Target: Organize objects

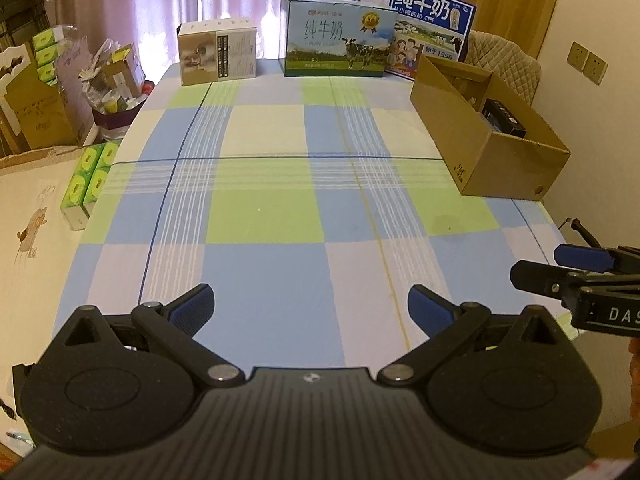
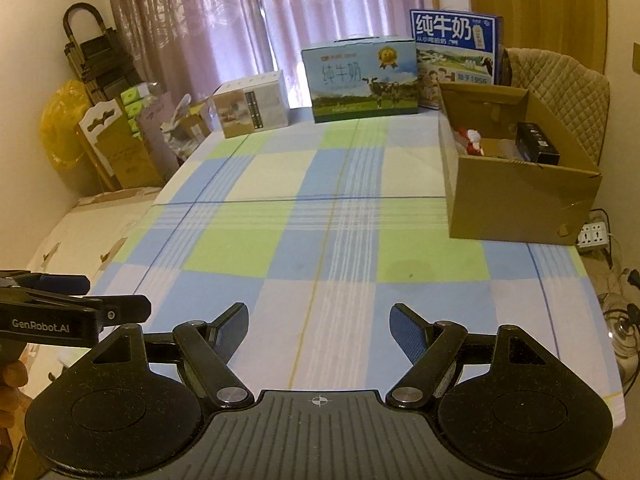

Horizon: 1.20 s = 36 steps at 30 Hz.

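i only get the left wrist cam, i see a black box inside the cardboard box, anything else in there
Observer: Yes. The right wrist view looks further into the open cardboard box and shows a small red and white item near its left wall, apart from the black box.
Operator: what is it
Observer: Too small to tell; possibly a figurine.
Operator: anything on the floor past the right edge of the table
Observer: A white power strip lies on the floor just beyond the cardboard box.
Operator: both grippers free
Observer: Yes. The right gripper is open and empty, and so is the left gripper.
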Available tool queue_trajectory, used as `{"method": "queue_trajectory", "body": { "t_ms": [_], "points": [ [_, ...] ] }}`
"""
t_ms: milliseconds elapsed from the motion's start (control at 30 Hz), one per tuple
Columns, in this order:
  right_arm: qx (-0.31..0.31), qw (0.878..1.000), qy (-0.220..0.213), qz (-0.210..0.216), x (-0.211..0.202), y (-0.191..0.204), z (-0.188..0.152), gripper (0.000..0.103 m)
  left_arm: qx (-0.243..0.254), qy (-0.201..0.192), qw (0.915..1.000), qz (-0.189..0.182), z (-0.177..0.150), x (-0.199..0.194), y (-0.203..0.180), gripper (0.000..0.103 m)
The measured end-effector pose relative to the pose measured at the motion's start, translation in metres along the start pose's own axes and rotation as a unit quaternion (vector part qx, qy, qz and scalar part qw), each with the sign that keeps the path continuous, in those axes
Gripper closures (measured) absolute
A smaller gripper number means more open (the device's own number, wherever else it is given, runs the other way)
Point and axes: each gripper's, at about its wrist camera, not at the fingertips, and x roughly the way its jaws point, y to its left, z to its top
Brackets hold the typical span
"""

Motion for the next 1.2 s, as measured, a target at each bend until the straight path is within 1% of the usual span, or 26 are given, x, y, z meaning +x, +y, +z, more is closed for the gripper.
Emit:
{"method": "queue_trajectory", "body": {
  "t_ms": [533, 1200],
  "points": [
    [-0.017, 1.0, 0.011, 0.012, 0.009, 0.016, -0.002, 0.028, -0.015, 0.007, 0.9998, 0.009, -0.008, -0.001, 0.008, 0.001],
    [-0.018, 0.999, 0.024, 0.015, 0.019, 0.008, -0.001, 0.028, -0.019, 0.013, 0.9997, 0.014, -0.005, 0.007, 0.003, 0.001]
  ]
}}
